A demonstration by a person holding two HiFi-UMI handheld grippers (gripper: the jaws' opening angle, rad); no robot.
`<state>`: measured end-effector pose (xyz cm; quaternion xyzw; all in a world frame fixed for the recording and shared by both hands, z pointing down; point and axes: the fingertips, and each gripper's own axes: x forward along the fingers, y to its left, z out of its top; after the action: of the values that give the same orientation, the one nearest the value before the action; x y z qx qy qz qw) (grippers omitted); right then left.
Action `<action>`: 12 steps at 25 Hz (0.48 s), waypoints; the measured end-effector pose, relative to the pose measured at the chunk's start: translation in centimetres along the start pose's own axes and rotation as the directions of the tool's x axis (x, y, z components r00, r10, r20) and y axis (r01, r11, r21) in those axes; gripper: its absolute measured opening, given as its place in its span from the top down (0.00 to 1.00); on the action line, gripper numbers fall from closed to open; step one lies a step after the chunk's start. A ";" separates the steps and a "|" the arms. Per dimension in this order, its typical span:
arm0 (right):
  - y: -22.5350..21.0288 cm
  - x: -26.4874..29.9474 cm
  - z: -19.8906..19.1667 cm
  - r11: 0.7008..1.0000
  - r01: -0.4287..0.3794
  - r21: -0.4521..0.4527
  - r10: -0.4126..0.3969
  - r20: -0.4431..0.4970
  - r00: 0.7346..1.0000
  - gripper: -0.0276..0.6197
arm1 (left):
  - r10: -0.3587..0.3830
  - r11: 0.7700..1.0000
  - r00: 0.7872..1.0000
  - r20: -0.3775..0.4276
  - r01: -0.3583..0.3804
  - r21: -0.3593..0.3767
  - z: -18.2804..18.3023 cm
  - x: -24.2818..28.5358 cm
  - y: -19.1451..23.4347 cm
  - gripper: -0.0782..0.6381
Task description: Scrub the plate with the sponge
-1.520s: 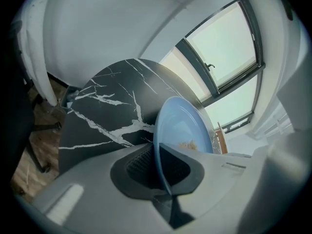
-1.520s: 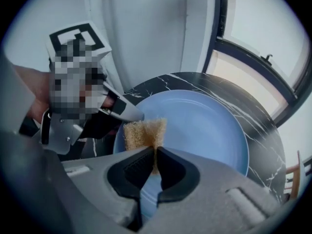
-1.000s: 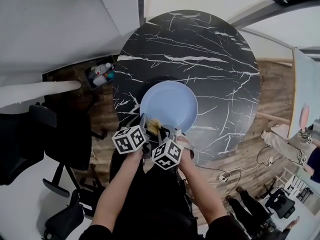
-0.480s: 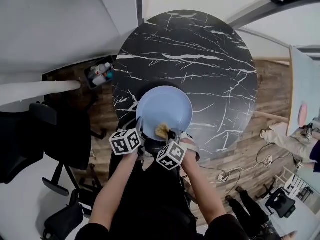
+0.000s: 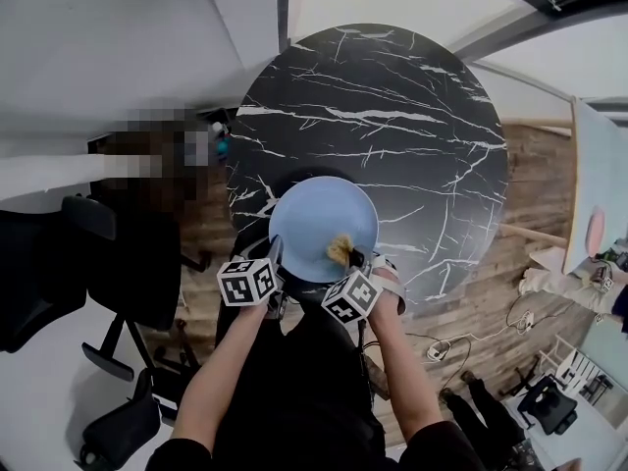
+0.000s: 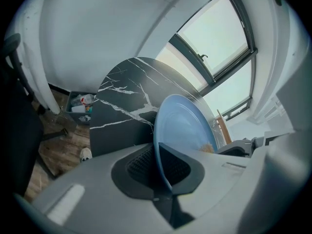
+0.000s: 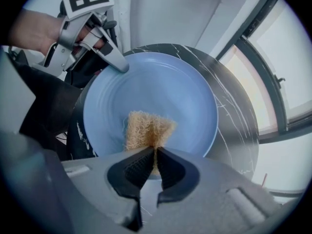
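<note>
A light blue plate lies at the near edge of the round black marble table. My left gripper has the plate's near left rim between its pads; in the left gripper view the rim stands edge-on in my left gripper, whose jaws have just been opening a little. My right gripper is shut on a tan fibrous sponge that rests on the plate's near right part. In the right gripper view the sponge fans out from my right gripper over the plate.
Black office chairs stand on the floor at the left. A mosaic patch covers the spot beside the table's left edge. Cables lie on the wood floor at the right. A large window is beyond the table.
The right gripper has carried the sponge rightward across the plate's near part. The plate has shifted slightly toward me and left. The left gripper has stayed at the rim.
</note>
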<state>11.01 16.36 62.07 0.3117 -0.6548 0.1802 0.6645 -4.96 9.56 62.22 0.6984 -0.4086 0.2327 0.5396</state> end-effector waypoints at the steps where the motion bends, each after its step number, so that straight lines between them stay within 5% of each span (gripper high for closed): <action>1: -0.5 0.1 -0.1 1.000 0.016 0.007 -0.016 -0.001 1.000 0.92 | -0.001 1.000 1.000 -0.001 0.001 0.001 0.0 0.0 0.0 0.85; 12: -5.4 1.0 0.3 0.986 0.113 0.122 -0.117 0.028 0.993 0.92 | -0.008 0.999 1.000 -0.021 0.009 0.048 0.0 0.2 -0.2 0.85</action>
<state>14.37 11.97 62.08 0.3916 -0.6351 0.1754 0.6423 -4.73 9.52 62.24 0.7105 -0.3941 0.2474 0.5279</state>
